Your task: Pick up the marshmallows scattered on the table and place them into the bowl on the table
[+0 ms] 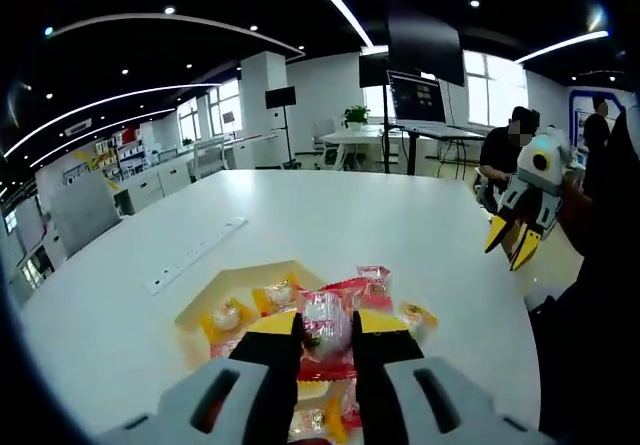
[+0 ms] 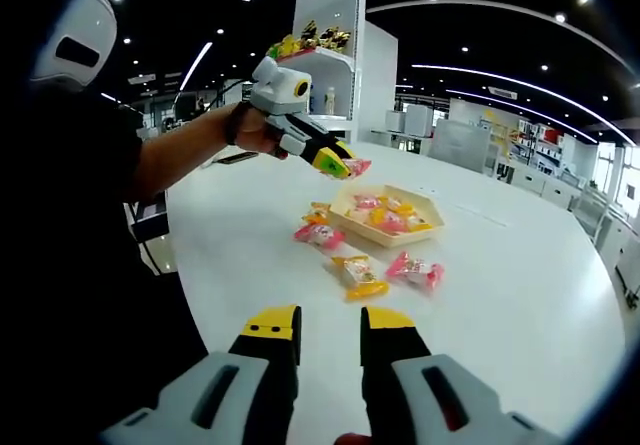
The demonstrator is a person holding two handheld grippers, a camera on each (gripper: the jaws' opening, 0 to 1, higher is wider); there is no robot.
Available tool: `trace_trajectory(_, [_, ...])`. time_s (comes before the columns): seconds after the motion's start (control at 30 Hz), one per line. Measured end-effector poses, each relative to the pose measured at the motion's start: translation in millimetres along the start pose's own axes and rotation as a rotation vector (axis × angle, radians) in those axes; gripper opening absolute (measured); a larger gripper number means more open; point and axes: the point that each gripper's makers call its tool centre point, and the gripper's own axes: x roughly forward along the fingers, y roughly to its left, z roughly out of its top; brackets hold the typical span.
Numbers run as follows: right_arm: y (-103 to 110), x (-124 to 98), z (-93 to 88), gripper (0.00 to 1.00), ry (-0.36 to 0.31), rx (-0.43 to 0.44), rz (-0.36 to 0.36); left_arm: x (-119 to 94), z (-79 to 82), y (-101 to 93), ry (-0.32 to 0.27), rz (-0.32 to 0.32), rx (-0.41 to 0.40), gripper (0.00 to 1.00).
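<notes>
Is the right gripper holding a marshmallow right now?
No: in the right gripper view the right gripper has open jaws with only bare table between them.

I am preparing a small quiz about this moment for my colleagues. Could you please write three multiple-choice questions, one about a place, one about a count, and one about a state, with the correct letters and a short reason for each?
1. Where is the left gripper?
A. in the air above the bowl
B. resting on the table
C. beside the power strip

2. How many wrapped marshmallows lie on the table outside the bowl, in the right gripper view?
A. one
B. four
C. nine

3. What is the state of the right gripper?
A. shut on a marshmallow
B. open, holding nothing
C. shut on the bowl

Answers:
1 A, the right gripper view shows it raised over the bowl, holding a pink marshmallow.
2 B, four packets lie before the bowl, including a yellow packet.
3 B, its jaws stand apart with only bare table between them.
</notes>
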Motion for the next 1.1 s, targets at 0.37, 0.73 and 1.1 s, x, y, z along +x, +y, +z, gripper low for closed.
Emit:
trace_trajectory(0.37, [-2, -1, -3.4, 0.24, 0.002, 0.007, -0.004, 5, 1.5, 12.9, -0.004, 0.019, -0.021, 0.21])
trace_trajectory(0.73, [-4, -4, -8.3, 0.24, 0.0, 0.018, -0.005, 16, 2.6, 25.6, -0.001, 0.049, -0.039, 0.21])
trace_trajectory(1.1, [-2, 0, -3.5, 0.24, -0.004, 0.016, 0.002, 19, 0.9, 40.8, -0.006, 0.069, -0.058, 0.21])
